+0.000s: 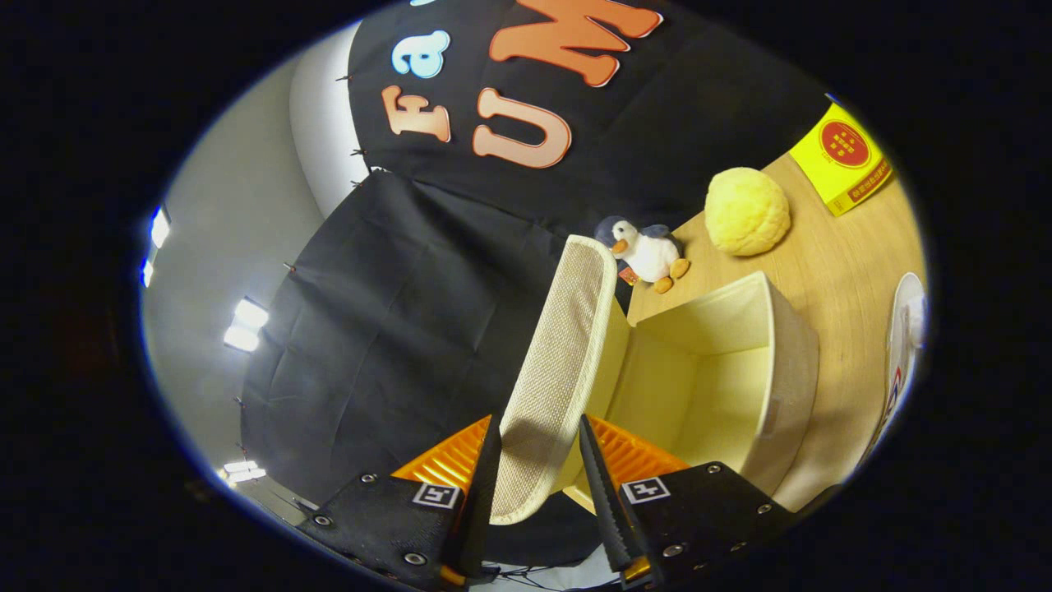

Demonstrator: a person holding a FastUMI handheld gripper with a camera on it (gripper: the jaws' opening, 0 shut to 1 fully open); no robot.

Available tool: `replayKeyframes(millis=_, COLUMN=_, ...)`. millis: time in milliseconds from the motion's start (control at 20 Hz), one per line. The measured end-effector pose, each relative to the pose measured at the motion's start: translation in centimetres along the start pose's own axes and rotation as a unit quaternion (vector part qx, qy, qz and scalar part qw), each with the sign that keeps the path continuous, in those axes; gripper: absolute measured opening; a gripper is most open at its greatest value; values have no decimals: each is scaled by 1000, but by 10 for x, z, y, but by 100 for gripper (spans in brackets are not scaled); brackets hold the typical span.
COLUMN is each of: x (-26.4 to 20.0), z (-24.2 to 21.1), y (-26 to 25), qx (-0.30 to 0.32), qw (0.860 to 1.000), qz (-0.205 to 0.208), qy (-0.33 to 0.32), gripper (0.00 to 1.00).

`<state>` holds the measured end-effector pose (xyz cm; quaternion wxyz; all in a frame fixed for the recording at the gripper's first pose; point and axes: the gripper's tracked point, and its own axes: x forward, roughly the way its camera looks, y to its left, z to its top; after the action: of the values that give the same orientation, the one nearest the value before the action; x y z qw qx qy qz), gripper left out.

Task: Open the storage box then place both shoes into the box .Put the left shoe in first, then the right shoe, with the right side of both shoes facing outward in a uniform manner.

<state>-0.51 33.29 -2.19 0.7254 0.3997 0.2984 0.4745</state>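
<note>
The tongs [538,456] gripped the raised lid [559,362] of the open box [740,370] on the bench [846,271], a toy penguin [645,251] beyond.

A wooden table [830,271] lies beyond the fingers, bearing the open storage box [740,370], 1 plush penguin [649,253], 1 yellow ball [746,210] and a yellow packet [842,156].

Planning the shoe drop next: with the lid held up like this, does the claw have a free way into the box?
Probably not yet: the claw is busy gripping the lid. The box itself is open with nothing visible inside.
</note>
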Motion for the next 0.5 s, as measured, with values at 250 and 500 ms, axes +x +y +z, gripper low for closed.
replayKeyframes(millis=250, x=53, z=1, y=50, qx=-36, qw=999, qz=2, qy=4, gripper=57)
replayKeyframes(millis=500, x=118, z=-3, y=72, qx=-100, qw=994, qz=-37, qy=22, gripper=57)
